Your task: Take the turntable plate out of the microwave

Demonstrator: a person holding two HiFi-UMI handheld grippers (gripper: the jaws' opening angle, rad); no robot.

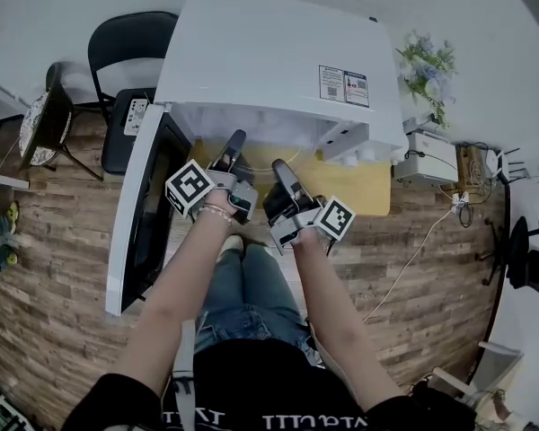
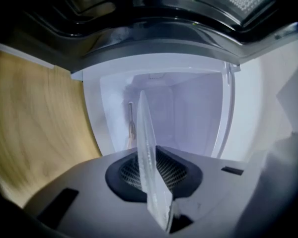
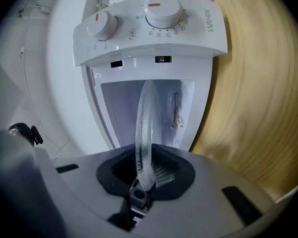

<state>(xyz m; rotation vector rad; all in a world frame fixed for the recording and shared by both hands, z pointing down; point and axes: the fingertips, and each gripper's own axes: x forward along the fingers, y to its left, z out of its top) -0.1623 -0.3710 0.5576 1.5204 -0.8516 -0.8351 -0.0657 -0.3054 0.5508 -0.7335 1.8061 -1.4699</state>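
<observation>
The clear glass turntable plate (image 2: 148,155) stands edge-on between the pads of my left gripper (image 2: 154,180), which is shut on its rim. In the right gripper view the same plate (image 3: 145,128) rises edge-on from my right gripper (image 3: 145,175), also shut on it. Behind the plate is the white microwave's open cavity (image 3: 120,100), with two knobs on the control panel (image 3: 159,11) above it in that view. In the head view both grippers, left (image 1: 234,147) and right (image 1: 283,171), reach side by side into the front of the microwave (image 1: 269,52). Its door (image 1: 148,209) hangs open at the left.
The microwave sits on a wooden table (image 1: 373,189). A black chair (image 1: 126,43) stands at the back left. Flowers (image 1: 428,65) and a white box with cables (image 1: 431,158) are at the right. The person's jeans-clad legs (image 1: 251,285) are below the table edge.
</observation>
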